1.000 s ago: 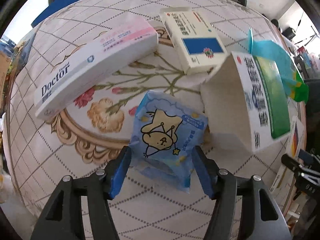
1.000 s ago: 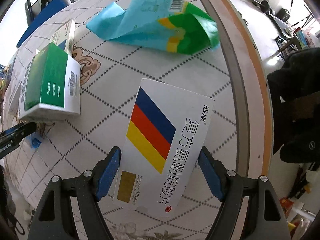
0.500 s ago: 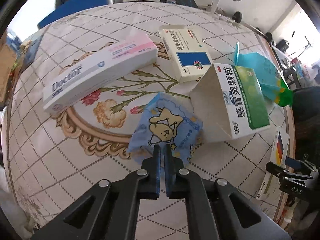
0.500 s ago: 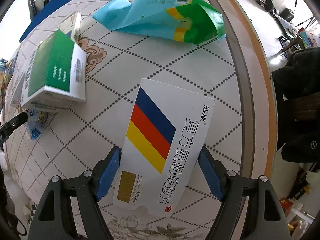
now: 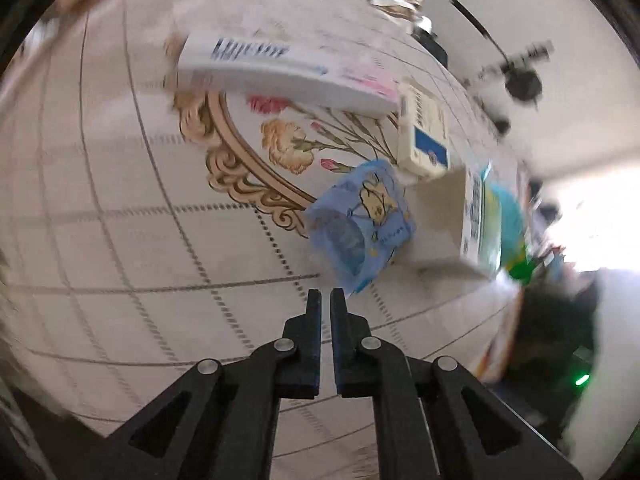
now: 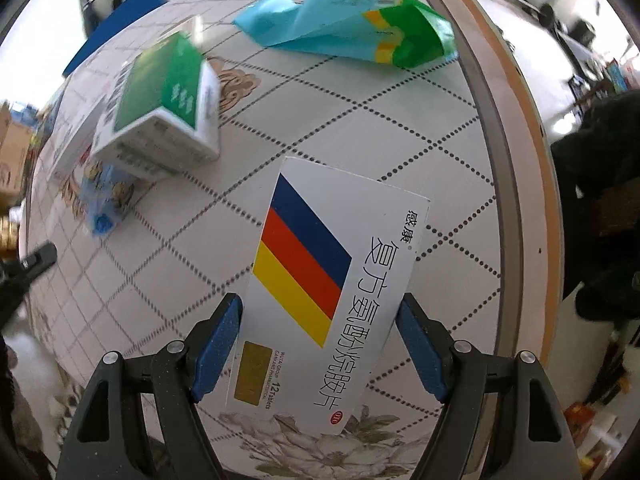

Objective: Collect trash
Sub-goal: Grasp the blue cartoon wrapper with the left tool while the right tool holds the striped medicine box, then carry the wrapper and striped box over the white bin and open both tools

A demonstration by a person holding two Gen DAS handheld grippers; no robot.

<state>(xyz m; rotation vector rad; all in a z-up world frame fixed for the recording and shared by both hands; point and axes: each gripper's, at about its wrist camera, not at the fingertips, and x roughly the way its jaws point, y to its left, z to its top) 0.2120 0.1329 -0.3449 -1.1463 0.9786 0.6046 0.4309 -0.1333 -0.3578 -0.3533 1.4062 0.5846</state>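
My left gripper is shut and empty, pulled back a little from the blue bear-print wrapper, which lies on the tablecloth against a green and white box. The wrapper also shows in the right wrist view. My right gripper is closed against the sides of a flat white box with blue, red and yellow stripes, which rests on the table. The left wrist view is motion-blurred.
A long white toothpaste box and a cream box with a blue panel lie further off. A crumpled turquoise and green bag lies near the table's rim. The green box stands left of the striped box.
My left gripper shut beside the blue wrapper without holding it, then swung left and backed away. The right gripper kept its hold on the striped box.
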